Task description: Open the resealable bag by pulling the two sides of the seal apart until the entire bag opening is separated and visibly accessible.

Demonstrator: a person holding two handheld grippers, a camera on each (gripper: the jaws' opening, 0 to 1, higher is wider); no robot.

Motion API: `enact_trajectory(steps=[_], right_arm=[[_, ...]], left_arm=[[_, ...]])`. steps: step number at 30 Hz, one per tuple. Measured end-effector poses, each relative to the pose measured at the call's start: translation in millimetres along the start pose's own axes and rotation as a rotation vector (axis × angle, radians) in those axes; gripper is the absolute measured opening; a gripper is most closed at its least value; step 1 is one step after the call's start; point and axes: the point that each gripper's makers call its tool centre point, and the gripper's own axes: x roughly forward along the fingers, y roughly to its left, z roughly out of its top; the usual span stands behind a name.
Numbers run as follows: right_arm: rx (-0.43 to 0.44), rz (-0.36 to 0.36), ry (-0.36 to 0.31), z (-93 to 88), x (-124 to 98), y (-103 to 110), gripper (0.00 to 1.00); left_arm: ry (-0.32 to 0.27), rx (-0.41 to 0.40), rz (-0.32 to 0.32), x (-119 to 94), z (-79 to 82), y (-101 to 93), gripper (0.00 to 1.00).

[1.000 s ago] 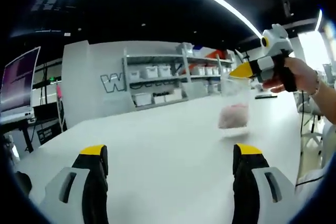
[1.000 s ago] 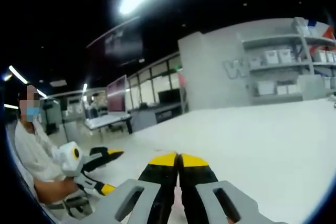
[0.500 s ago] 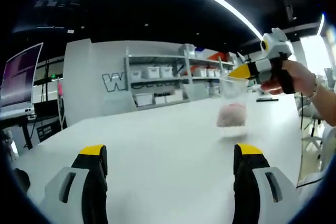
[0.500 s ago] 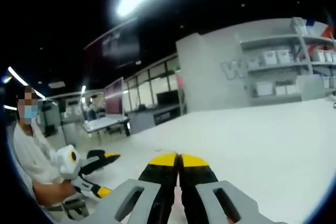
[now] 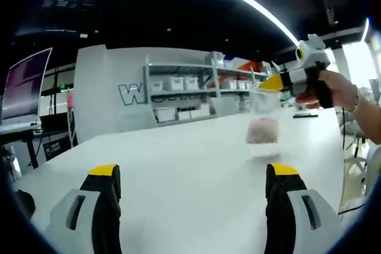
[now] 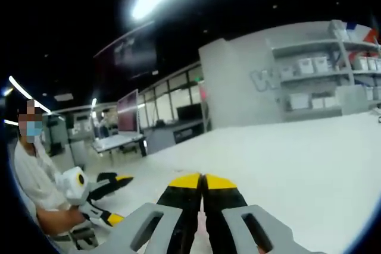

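Little is changing: both views are drifting slightly, bag hanging as before

White table (image 5: 178, 165) is stretching toward the shelves (image 5: 190, 90); the right gripper (image 5: 280, 80), jaws pressed together, is pinching the clear bag (image 5: 264, 120) by its top edge, pink contents sagging just above the table, while the left gripper (image 5: 193, 173) is waiting near the table edge, jaws wide apart, well short of the bag

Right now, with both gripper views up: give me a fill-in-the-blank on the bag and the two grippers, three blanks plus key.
1. The right gripper holds the clear resealable bag by its ____ edge.
2. The left gripper has its jaws ____.
3. The contents at the bottom of the bag are ____ in colour.

Missing words: top; open; pink
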Motion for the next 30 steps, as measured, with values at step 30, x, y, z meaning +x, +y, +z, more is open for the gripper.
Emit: enact_trajectory(steps=[30], right_arm=[[0.012, -0.019, -0.022, 7.8, 10, -6, 0.00]], left_arm=[[-0.046, -0.021, 0.022, -1, 11.6, 12.3, 0.99]])
